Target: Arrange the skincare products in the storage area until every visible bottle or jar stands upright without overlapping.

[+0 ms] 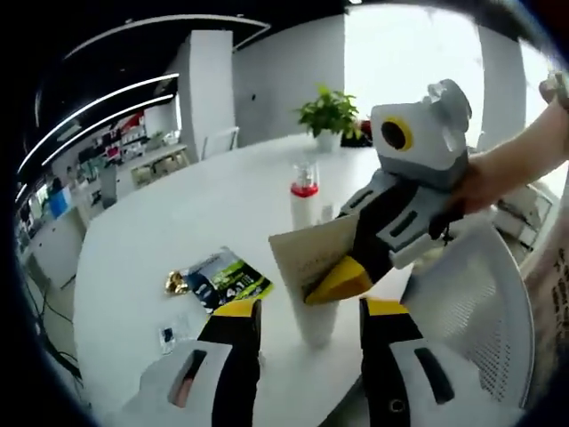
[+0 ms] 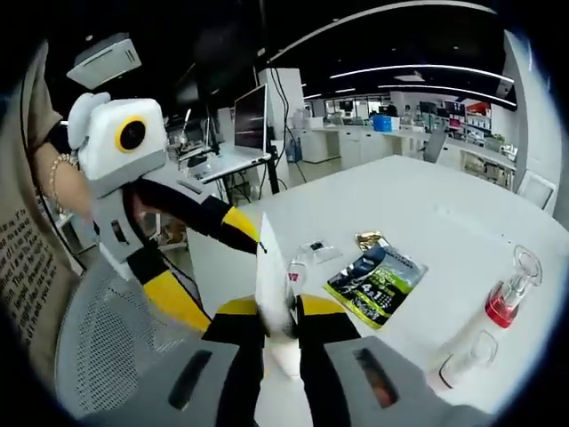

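My right gripper (image 2: 283,325) is shut on a thin flat pale packet (image 2: 269,267), which I see edge on. In the left gripper view that packet (image 1: 307,253) is a beige card-like sheet, pinched by the right gripper (image 1: 342,283) reaching in from the right. My left gripper (image 1: 309,313) is open, its jaws wide apart below the packet, with a white rounded body (image 1: 316,331) between them. A white bottle with a red band and clear cap (image 1: 304,189) stands behind the packet. In the right gripper view that bottle (image 2: 502,307) is at the far right, and the left gripper (image 2: 206,260) stands open.
A green and black sachet (image 2: 378,280) lies on the round white table (image 2: 444,205), with a gold wrapper (image 2: 368,238) and a small packet (image 2: 316,249) beside it. A grey mesh chair (image 1: 484,294) sits at the table edge. A potted plant (image 1: 329,114) stands at the far side.
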